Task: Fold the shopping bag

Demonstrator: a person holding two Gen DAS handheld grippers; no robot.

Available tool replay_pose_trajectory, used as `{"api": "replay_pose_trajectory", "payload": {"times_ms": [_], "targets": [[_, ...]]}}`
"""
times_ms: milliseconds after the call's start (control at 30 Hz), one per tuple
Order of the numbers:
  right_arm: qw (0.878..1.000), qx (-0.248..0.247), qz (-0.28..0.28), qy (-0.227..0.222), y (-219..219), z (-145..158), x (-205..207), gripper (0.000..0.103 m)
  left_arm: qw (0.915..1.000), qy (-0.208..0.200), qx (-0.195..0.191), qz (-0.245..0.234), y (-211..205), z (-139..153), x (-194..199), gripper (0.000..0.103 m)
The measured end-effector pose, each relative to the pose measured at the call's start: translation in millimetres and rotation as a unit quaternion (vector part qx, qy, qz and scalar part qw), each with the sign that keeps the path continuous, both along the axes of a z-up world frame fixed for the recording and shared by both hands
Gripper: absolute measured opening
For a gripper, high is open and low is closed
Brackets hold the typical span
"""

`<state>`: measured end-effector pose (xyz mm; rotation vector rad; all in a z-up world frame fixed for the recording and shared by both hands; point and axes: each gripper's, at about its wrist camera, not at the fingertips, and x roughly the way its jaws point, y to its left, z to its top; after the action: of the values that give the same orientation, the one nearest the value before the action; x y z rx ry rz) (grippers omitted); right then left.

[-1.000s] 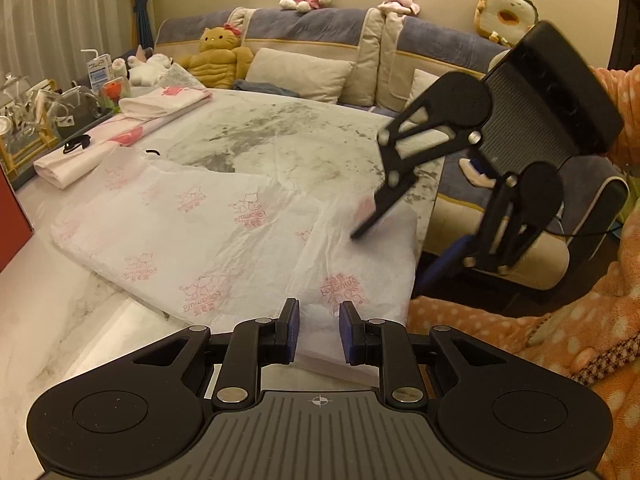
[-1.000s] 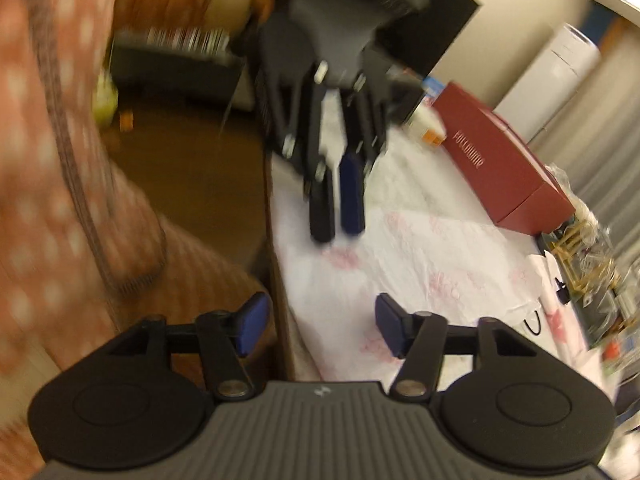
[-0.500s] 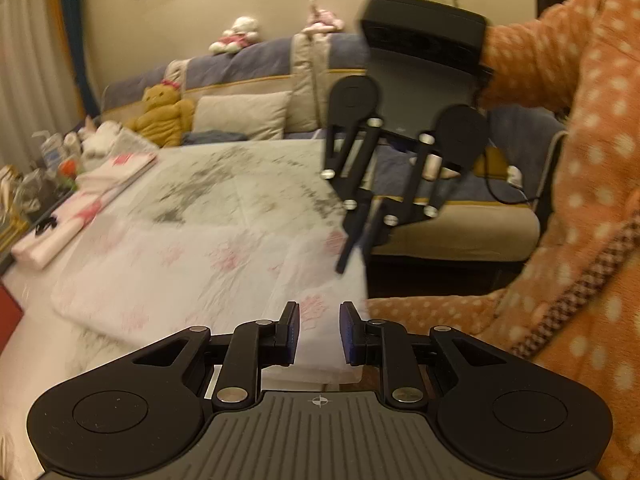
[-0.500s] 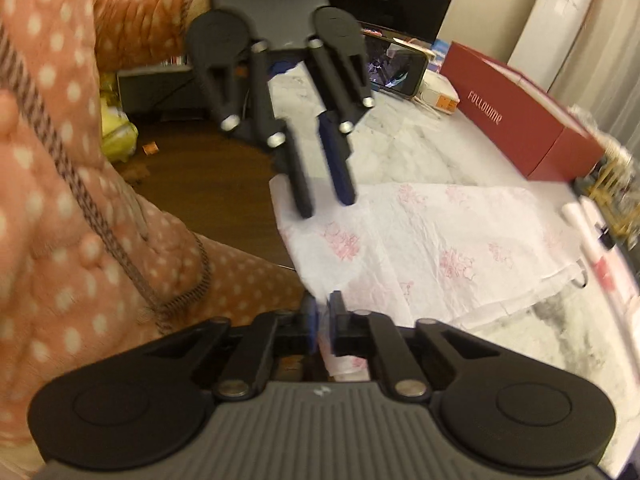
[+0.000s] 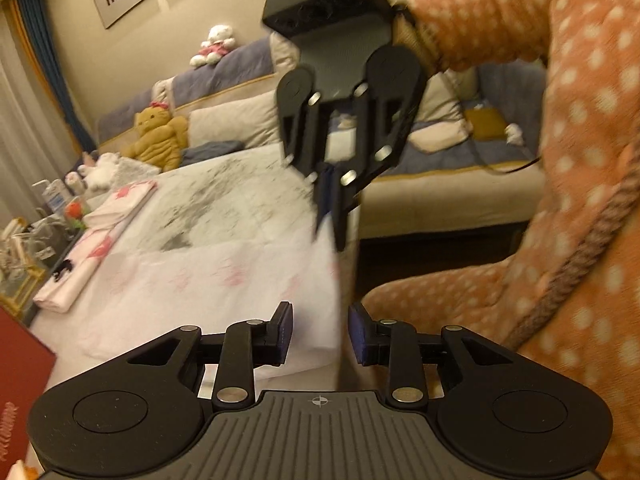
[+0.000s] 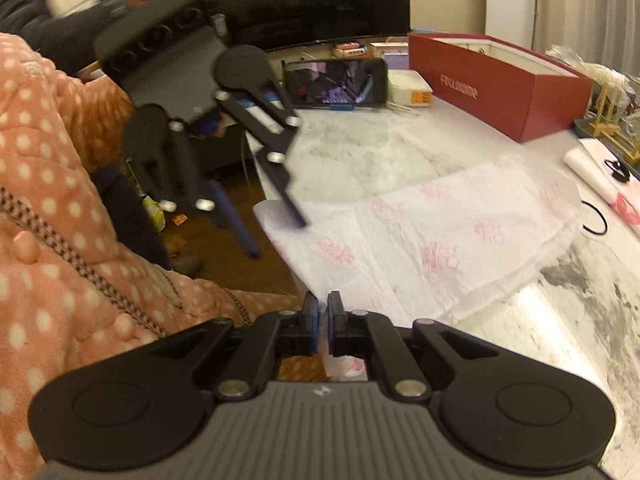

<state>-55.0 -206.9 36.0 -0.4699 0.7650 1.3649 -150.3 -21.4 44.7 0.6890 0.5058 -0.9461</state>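
Room: living room in warm light, a grey-blue sofa [image 5: 224, 80] with plush toys along its back beyond the table, framed prints on the wall.
Surface: white marble-patterned table [image 6: 360, 152]; a red box [image 6: 500, 84] and a propped phone [image 6: 336, 82] stand at one end.
Shopping bag: thin white shopping bag [image 6: 440, 240] with pink prints, lying flat across the table, its near edge hanging over the table's side toward the person.
Other bags: a folded white-and-pink bundle [image 5: 76, 264] and a smaller folded stack [image 5: 124, 204] lie well apart from it, near the clutter at the far left edge in the left wrist view.
Right gripper [image 6: 323, 312]: clenched on the bag's near corner; the film is pinched between the blue pads and bunches behind them. In the left wrist view the same gripper [image 5: 330, 216] lifts that corner off the table.
Left gripper [image 5: 319, 330]: jaws opening, pads apart; the bag's edge lies between them, and whether either pad touches it I cannot tell. Blurred in the right wrist view.
Person: sleeve [image 5: 520, 20] of an orange robe with white dots, beside the table edge.
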Motion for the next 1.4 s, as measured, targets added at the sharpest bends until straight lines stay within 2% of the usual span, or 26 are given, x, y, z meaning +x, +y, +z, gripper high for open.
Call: {"api": "replay_pose_trajectory", "payload": {"times_ms": [100, 133, 233, 300, 367, 400, 433, 500, 567, 600, 667, 700, 733, 767, 933, 1100, 1233, 1300, 1400], "targets": [[1.0, 0.003, 0.004, 0.005, 0.1, 0.9, 0.6, 0.004, 0.9999, 0.008, 0.004, 0.015, -2.0, -3.8, 6.3, 0.031], [1.0, 0.0, 0.003, 0.004, 0.4, 0.4, 1.1, 0.004, 0.9996, 0.022, 0.003, 0.019, -1.8, -4.9, 9.2, 0.031], [1.0, -0.006, 0.003, 0.005, 1.0, -1.0, 1.0, 0.005, 0.9941, 0.101, -0.025, 0.03, 6.0, -10.4, 22.3, 0.031], [1.0, -0.012, 0.01, -0.013, 3.0, -1.7, -4.3, 0.01, 0.985, 0.157, -0.061, 0.035, 17.8, -17.4, 34.8, 0.031], [0.999, -0.015, 0.024, -0.045, 3.9, -2.3, -14.0, 0.026, 0.9703, 0.209, -0.111, 0.052, 34.4, -23.5, 51.3, 0.031], [0.997, -0.011, 0.03, -0.067, 2.4, -2.4, -20.2, 0.048, 0.9615, 0.231, -0.134, 0.063, 43.1, -26.3, 59.0, 0.031], [0.995, -0.007, 0.034, -0.09, 0.8, -2.5, -26.4, 0.061, 0.9555, 0.245, -0.149, 0.069, 49.7, -28.4, 63.8, 0.031], [0.992, -0.001, 0.04, -0.121, -1.5, -3.5, -33.4, 0.061, 0.9462, 0.267, -0.169, 0.07, 60.0, -32.8, 69.3, 0.031], [0.993, -0.001, 0.028, -0.114, -0.9, -5.3, -28.3, 0.055, 0.9434, 0.276, -0.174, 0.063, 62.8, -33.5, 67.7, 0.031], [0.994, 0.002, 0.021, -0.105, -1.1, -6.2, -23.6, 0.049, 0.9423, 0.279, -0.175, 0.059, 63.8, -33.6, 66.5, 0.031], [0.997, 0.02, 0.007, -0.075, -4.0, -6.5, -12.6, 0.042, 0.9422, 0.284, -0.172, 0.047, 61.7, -34.7, 64.8, 0.031], [0.998, 0.028, 0.005, -0.047, -4.7, -6.9, -5.4, 0.031, 0.9415, 0.286, -0.171, 0.046, 61.2, -35.0, 65.1, 0.031], [0.999, 0.036, 0.003, -0.017, -5.3, -7.4, 1.9, 0.01, 0.9406, 0.29, -0.171, 0.047, 60.3, -35.5, 66.7, 0.031], [0.999, 0.037, 0.002, 0.021, -5.1, -8.6, 10.3, 0.003, 0.9396, 0.292, -0.171, 0.049, 60.5, -35.5, 67.8, 0.031], [0.989, 0.032, -0.052, 0.133, -7.7, -25.7, 44.1, 0.004, 0.9377, 0.291, -0.18, 0.062, 64.7, -34.1, 70.2, 0.031], [0.956, 0.039, -0.112, 0.27, -14.5, -44.8, 78.8, 0.004, 0.935, 0.291, -0.191, 0.065, 68.9, -37.6, 69.8, 0.031], [0.939, 0.027, -0.117, 0.321, -10.6, -44.5, 85.0, 0.006, 0.936, 0.287, -0.195, 0.06, 68.0, -39.9, 73.9, 0.031], [0.932, 0.018, -0.116, 0.343, -6.8, -43.1, 84.6, 0.006, 0.94, 0.275, -0.192, 0.061, 66.9, -39.4, 74.3, 0.031], [0.914, -0.01, -0.137, 0.381, -1.2, -47.0, 86.3, 0.006, 0.9466, 0.251, -0.19, 0.07, 66.3, -36.8, 75.4, 0.031]]}}
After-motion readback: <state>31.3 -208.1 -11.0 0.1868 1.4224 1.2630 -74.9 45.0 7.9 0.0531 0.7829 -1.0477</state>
